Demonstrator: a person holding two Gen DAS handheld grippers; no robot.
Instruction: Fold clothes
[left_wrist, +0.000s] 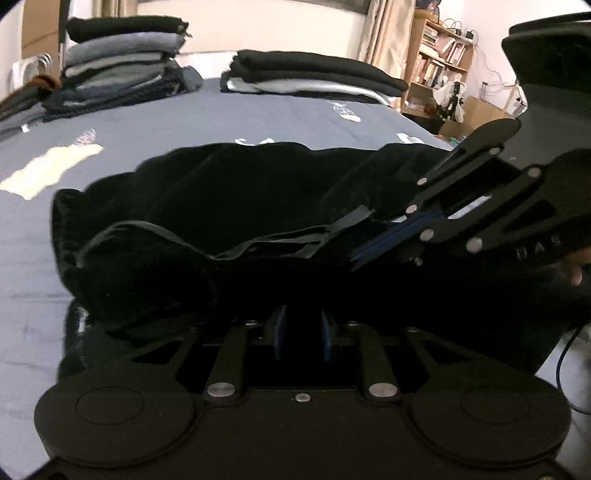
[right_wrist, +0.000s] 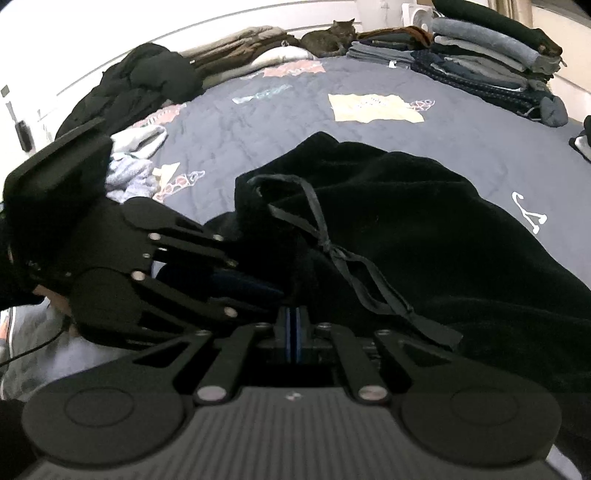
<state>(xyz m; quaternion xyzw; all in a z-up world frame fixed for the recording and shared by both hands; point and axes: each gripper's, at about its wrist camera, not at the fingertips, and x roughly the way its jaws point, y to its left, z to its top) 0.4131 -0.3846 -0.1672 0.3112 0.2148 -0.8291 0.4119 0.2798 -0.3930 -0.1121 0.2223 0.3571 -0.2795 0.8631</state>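
black trousers (right_wrist: 424, 229) soft matt velvety cloth, drawstring (right_wrist: 332, 251) flat woven tape, bed cover (right_wrist: 258, 122) matt quilted fabric, left gripper (left_wrist: 301, 334) matt black plastic with shiny metal rivets, bookshelf (left_wrist: 436, 70) pale wood

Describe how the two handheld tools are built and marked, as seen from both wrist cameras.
Both are matte black. The left tool and right tool each have blue-padded fingers, flat linkage bars with silver rivets and two round discs on the base. The right tool's body is ribbed in its own view and bears faint lettering in the left view. A thin dark cable trails behind the left tool.
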